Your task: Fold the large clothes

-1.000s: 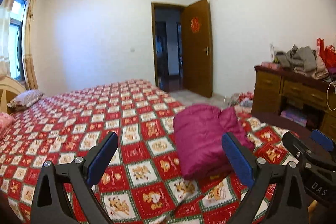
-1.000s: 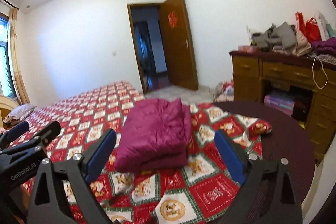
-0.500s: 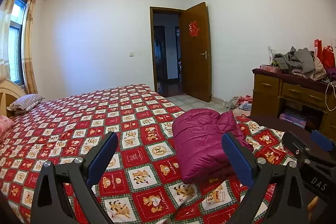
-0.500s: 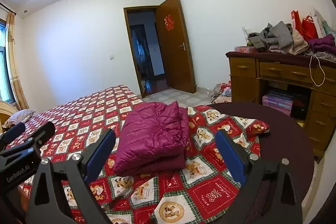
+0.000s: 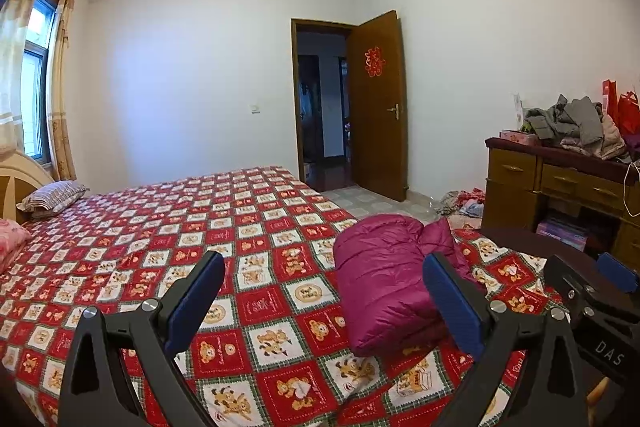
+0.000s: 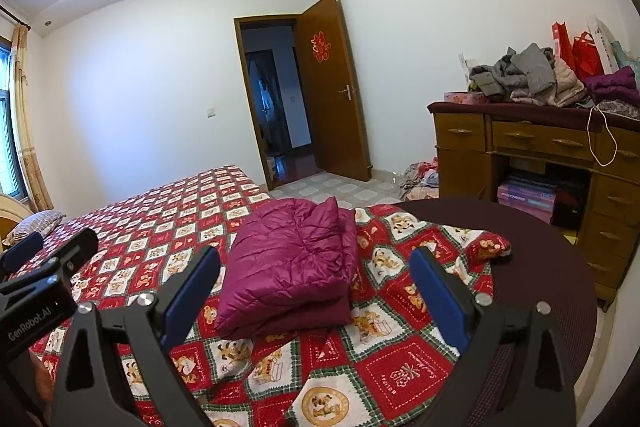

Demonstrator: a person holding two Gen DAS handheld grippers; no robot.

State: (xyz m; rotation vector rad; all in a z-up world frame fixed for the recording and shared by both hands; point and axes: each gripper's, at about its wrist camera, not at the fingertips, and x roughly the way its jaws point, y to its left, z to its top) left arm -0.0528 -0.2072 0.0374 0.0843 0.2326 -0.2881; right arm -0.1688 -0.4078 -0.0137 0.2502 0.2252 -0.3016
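Bedroom, white walls, recessed ceiling; bed covered by a red-and-white patchwork bedspread printed with bears.

Item: magenta quilted jacket, folded into a thick, rounded rectangular bundle, layers stacked, fold edge toward the cameras. Lies on the bedspread near the foot corner of the bed, in front of both grippers and touched by neither.

Left gripper: jaws wide apart, holding nothing, raised above the bedspread; the jacket sits to its right, partly behind the right finger. Right gripper: jaws wide apart, holding nothing; the jacket sits between its fingers, farther off.

Open room: a broad stretch of bedspread to the left of the jacket, up to the pillows at the headboard. To the right, the bedspread corner drapes onto a dark round worktop.

Surroundings: wooden dresser against the right wall, piled with loose clothes and red bags; clothes heap on the floor beside it; brown door standing open; curtained window at left.
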